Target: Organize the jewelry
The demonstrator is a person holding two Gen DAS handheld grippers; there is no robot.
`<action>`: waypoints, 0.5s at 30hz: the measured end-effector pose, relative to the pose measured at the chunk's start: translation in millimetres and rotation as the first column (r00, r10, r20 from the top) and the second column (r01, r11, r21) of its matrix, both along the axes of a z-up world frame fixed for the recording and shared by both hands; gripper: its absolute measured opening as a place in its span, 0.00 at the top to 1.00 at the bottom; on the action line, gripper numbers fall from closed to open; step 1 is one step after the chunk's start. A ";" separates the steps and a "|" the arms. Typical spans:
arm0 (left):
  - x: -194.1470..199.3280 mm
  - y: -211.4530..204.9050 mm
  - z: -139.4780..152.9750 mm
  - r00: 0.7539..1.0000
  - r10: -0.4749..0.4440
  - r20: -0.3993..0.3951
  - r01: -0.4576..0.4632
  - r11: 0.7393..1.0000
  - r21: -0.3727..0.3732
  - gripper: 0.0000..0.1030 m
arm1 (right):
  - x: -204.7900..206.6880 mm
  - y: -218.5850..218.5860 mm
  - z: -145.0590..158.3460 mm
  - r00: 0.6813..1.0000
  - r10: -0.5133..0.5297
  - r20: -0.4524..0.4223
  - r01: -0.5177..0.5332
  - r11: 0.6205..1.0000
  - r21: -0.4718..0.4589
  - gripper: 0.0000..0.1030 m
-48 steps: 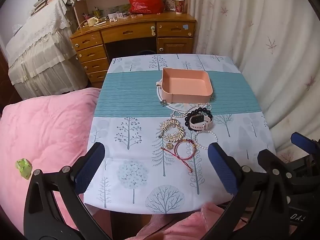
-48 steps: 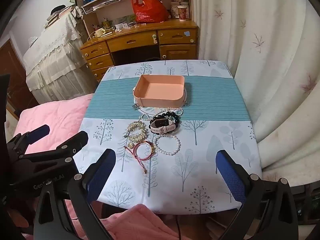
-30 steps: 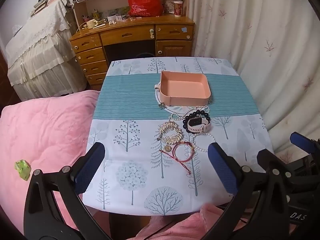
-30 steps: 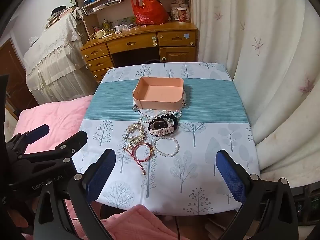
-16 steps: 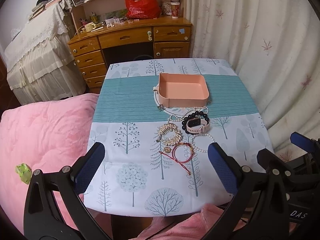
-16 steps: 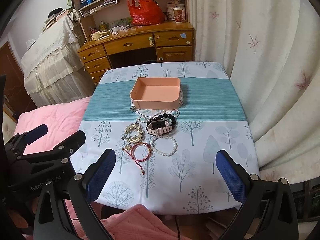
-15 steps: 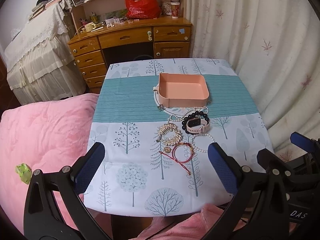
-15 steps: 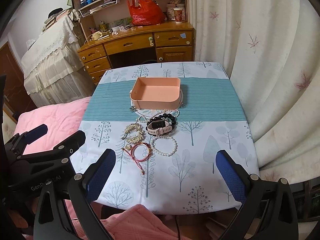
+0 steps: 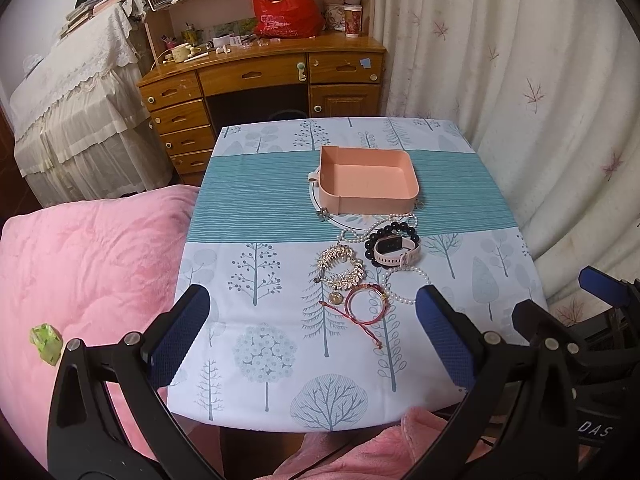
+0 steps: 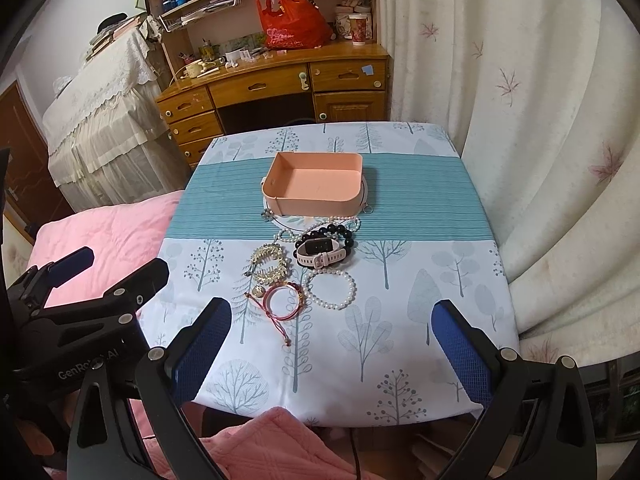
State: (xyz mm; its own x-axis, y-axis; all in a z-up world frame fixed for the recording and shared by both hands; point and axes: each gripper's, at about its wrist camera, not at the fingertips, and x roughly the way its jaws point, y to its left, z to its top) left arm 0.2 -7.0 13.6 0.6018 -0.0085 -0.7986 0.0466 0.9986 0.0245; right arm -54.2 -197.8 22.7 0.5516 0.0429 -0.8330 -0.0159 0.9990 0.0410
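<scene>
- Nearest, the left gripper [image 9: 312, 332] and the right gripper [image 10: 332, 340] both hang above the near edge of the table [image 10: 420, 380], each with its blue-padded fingers spread wide and nothing between them.
- Just beyond, at 12 o'clock from the left gripper, lies the red cord bracelet [image 9: 366, 306], light and limp; its loose tail trails toward 5 o'clock, so the ring itself looks the safer place to pinch.
- Touching it at 1 o'clock is the white pearl bracelet [image 10: 330, 290], smooth round beads likely to roll or slip; a grip across a single strand should serve best.
- At 11 o'clock of the cord sits the gold leaf bracelet [image 9: 340, 266], probably stiffer, its sprigs apt to snag its neighbours.
- Farther on, the pink-strapped watch [image 10: 320, 254] rests against a black bead bracelet [image 9: 410, 230]; the watch looks the heaviest piece and the strap, not the face, is the part to take.
- Behind these a pearl necklace [image 9: 352, 234] straggles, long and floppy, likely to drag when lifted.
- Farthest, at 12 o'clock, the pink tray [image 10: 316, 200] stands empty on the teal stripe, with what seems a thin chain curling round its base.
</scene>
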 end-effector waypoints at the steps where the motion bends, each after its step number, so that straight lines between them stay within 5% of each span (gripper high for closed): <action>1: 0.0 -0.2 0.2 1.000 0.001 0.000 -0.001 1.000 0.001 0.01 | 0.3 0.0 0.0 1.000 0.001 -0.001 -0.001 1.000 -0.001 0.01; 15: -3.9 2.8 -0.3 1.000 0.006 0.005 -0.006 1.000 -0.009 0.01 | -1.8 -0.1 -1.2 1.000 0.002 -0.005 -0.002 1.000 -0.005 0.01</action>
State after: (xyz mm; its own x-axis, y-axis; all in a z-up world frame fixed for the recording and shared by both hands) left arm -3.7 -4.1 13.3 0.6056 -0.0121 -0.7957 0.0408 0.9990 0.0159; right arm -56.0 -197.9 21.4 0.5477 0.0400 -0.8357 -0.0175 0.9992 0.0363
